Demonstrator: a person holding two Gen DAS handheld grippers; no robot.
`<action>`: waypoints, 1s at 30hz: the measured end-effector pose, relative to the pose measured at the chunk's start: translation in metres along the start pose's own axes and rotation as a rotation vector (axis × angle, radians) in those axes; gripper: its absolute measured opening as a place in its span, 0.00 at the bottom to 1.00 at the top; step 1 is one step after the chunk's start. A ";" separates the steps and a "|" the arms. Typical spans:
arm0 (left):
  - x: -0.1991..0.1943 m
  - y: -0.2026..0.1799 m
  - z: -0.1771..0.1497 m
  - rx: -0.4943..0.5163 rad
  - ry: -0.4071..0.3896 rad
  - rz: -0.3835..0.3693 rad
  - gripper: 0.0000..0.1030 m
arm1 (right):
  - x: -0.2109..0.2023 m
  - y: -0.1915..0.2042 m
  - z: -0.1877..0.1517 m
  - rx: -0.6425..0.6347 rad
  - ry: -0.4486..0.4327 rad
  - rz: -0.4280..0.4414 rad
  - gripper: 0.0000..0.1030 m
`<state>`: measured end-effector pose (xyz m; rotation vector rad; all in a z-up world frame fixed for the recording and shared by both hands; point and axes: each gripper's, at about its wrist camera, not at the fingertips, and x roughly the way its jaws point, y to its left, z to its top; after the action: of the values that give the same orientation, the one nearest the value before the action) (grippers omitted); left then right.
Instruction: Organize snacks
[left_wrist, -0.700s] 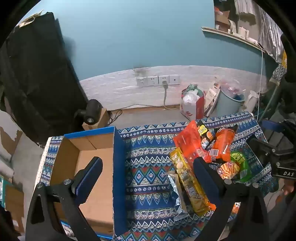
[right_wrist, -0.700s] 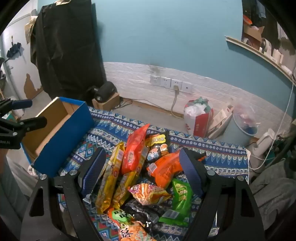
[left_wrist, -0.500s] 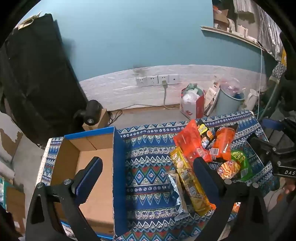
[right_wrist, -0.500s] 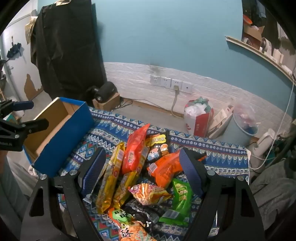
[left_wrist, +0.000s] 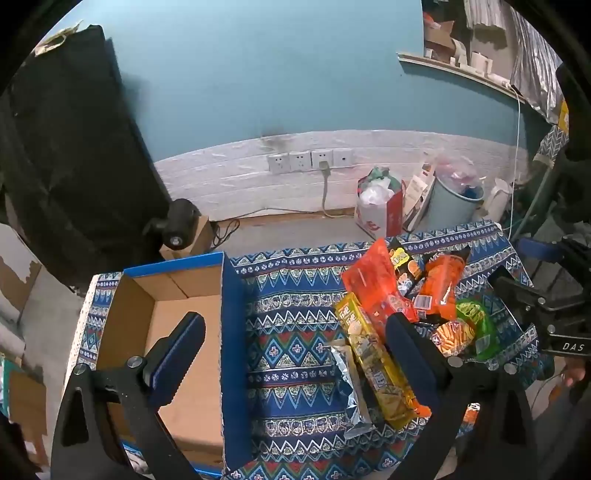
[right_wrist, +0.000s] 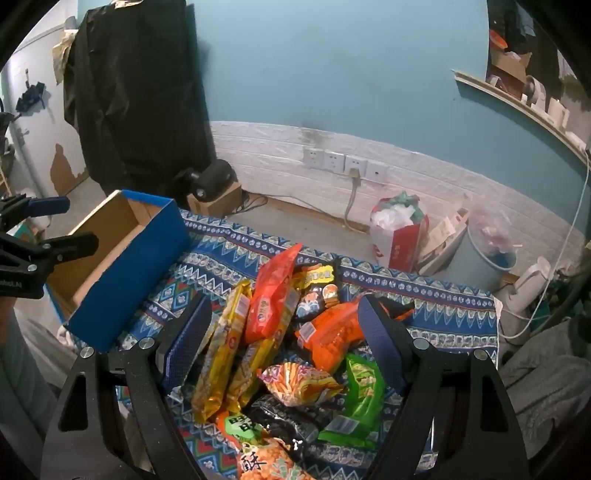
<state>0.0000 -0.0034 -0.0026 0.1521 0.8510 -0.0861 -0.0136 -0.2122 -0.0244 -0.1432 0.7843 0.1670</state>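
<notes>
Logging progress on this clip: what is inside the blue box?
No snacks show inside the blue box: bare cardboard floor and walls. The left gripper covers part of the floor, and the near corner is out of view. All visible snacks lie on the cloth.

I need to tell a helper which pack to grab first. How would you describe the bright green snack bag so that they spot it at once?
Start at the patterned blue cloth and find the snack pile on it, away from the blue cardboard box. On the pile's right edge, below the orange bag, lies the green bag. It is the only all-green pack, with a white barcode label at its lower end.
</notes>
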 end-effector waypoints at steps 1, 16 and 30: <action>0.000 0.000 0.000 0.000 0.000 0.000 0.96 | 0.000 0.000 0.000 -0.001 0.000 0.000 0.78; -0.002 -0.002 0.000 0.003 0.004 -0.006 0.96 | 0.001 0.001 -0.001 -0.001 0.001 0.002 0.78; -0.003 -0.003 -0.002 0.005 0.006 -0.011 0.96 | 0.001 0.001 -0.002 0.000 0.005 0.002 0.78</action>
<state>-0.0037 -0.0062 -0.0022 0.1528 0.8580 -0.0986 -0.0140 -0.2109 -0.0265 -0.1427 0.7893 0.1687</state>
